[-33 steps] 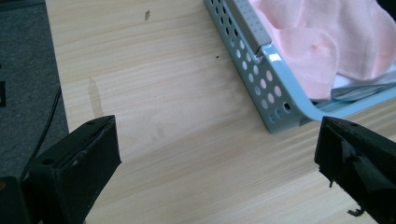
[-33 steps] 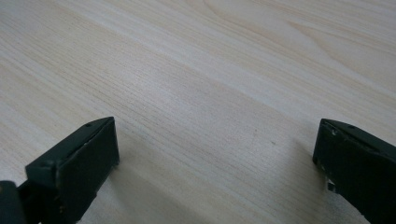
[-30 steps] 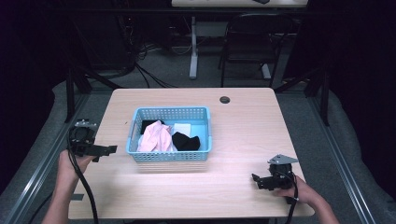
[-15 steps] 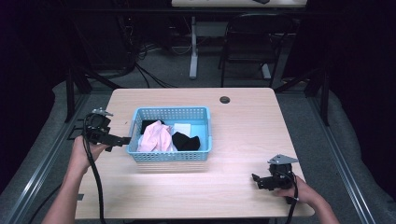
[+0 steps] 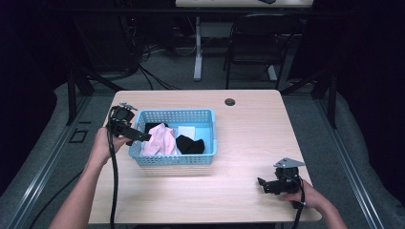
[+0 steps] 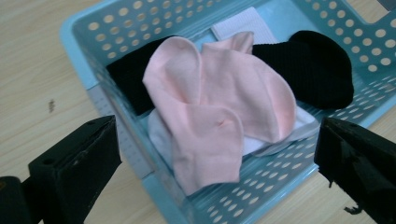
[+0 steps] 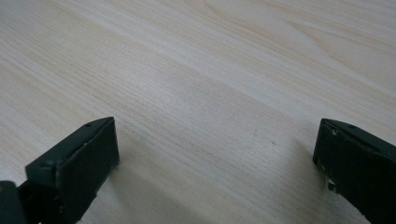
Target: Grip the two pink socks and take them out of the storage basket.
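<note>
A light blue perforated basket [image 5: 200, 116] sits on the wooden table [image 5: 248, 129]. Inside lie pink socks [image 5: 158, 139], a black sock [image 5: 191, 144] and a white cloth [image 5: 186, 131]. In the left gripper view the pink socks [image 6: 219, 107] lie on top of a black sock [image 6: 308, 65] and white fabric [image 6: 159, 135]. My left gripper [image 5: 145, 137] is open, held above the basket's left rim, its jaws wide apart on either side of the pink socks. My right gripper [image 5: 261, 183] is open low over bare wood near the front right edge.
A small dark round grommet [image 5: 230, 101] sits near the table's far edge. A chair [image 5: 253, 43] and a desk leg [image 5: 197, 47] stand beyond the table on grey floor. Cables trail from both grippers toward the front edge.
My left gripper has moved from the table's left side rightward and up to the basket's left rim, now over the pink socks. The right gripper has stayed put.
</note>
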`<state>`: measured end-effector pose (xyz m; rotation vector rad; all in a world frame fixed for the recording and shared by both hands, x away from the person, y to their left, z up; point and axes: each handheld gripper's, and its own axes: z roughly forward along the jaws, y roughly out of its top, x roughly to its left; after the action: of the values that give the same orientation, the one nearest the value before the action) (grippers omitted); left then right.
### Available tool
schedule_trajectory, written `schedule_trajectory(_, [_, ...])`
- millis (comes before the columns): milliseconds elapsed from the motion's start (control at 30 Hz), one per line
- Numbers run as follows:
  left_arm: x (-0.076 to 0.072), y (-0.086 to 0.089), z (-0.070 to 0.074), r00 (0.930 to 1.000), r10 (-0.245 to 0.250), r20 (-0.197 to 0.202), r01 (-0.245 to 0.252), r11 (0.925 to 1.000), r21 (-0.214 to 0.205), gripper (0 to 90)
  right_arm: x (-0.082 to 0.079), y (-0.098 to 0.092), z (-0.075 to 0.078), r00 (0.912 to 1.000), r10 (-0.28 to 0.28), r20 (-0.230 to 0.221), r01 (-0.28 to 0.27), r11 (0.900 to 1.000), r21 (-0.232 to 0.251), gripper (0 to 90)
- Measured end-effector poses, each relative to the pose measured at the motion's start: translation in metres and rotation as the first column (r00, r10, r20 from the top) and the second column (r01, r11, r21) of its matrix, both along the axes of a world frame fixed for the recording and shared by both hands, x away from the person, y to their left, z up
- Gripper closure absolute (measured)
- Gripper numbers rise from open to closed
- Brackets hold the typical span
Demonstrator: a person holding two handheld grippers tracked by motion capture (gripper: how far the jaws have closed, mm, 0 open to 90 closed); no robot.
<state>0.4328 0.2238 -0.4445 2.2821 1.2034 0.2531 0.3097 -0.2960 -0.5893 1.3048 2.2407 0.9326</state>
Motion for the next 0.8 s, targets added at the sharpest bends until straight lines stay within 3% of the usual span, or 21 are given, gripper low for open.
schedule_trajectory(400, [0.028,-0.038,-0.021,0.9969,-0.045,-0.065,0.047,0.9983,0.034,4.6,0.0,0.0,0.0,1.0,0.003,-0.001,-0.003,1.0,0.001,0.0])
schedule_trajectory(800, [0.045,-0.062,-0.046,0.989,-0.073,-0.129,0.08,0.9953,0.055,25.8,0.0,-0.001,0.0,1.0,0.009,0.0,-0.009,1.0,-0.001,0.0])
